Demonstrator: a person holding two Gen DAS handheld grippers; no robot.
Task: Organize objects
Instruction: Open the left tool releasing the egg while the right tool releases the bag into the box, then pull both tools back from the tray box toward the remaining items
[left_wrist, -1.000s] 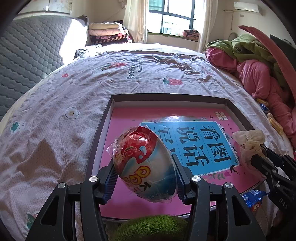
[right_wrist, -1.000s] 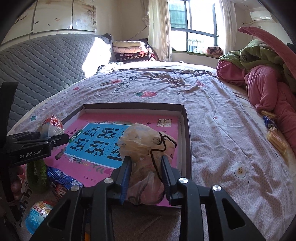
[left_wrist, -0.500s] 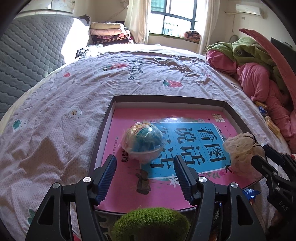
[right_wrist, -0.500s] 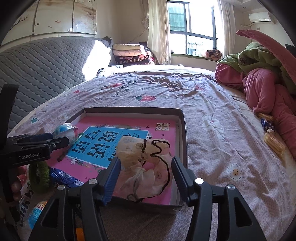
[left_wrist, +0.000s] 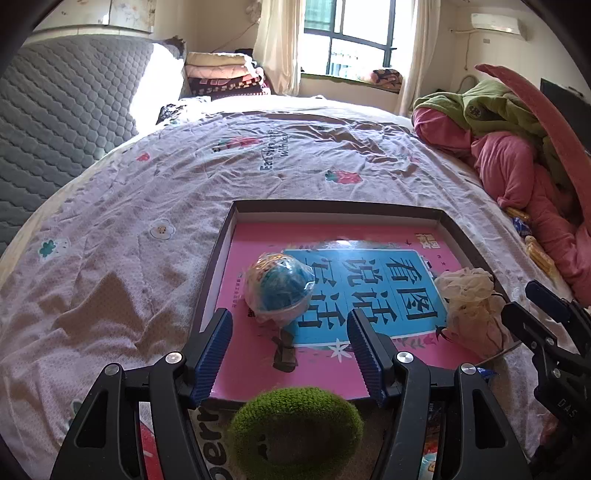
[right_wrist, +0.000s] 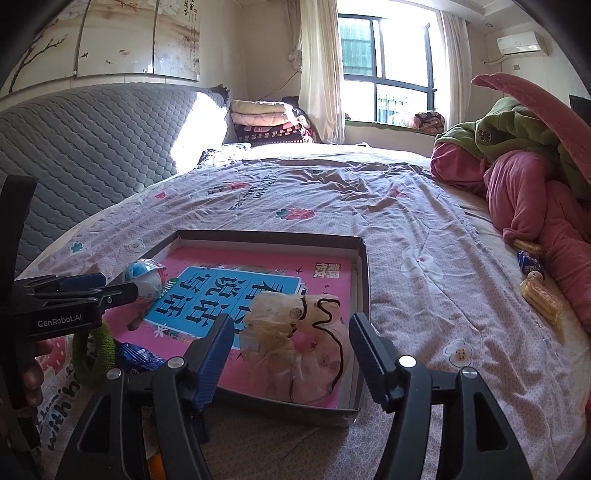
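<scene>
A shallow dark box (left_wrist: 332, 208) with a pink and blue book cover inside lies on the bed. A wrapped toy egg (left_wrist: 279, 290) rests in its left part; it also shows in the right wrist view (right_wrist: 144, 277). A cream bag with a black cord (right_wrist: 303, 347) lies in the box's near right corner, also seen in the left wrist view (left_wrist: 469, 302). My left gripper (left_wrist: 288, 350) is open and empty just behind the egg. My right gripper (right_wrist: 291, 354) is open, with its fingers on either side of the bag, not touching it.
A green fuzzy ring (left_wrist: 295, 428) and blue snack packets (right_wrist: 138, 356) lie near the box's front edge. Wafer snacks (right_wrist: 541, 301) lie on the bedspread at right. A heap of pink and green clothes (right_wrist: 524, 162) fills the right side. A grey headboard (right_wrist: 92, 136) is at left.
Both grippers have opened and drawn back. The egg dropped from my left gripper into the box; the bag left my right gripper and now lies in the box.
</scene>
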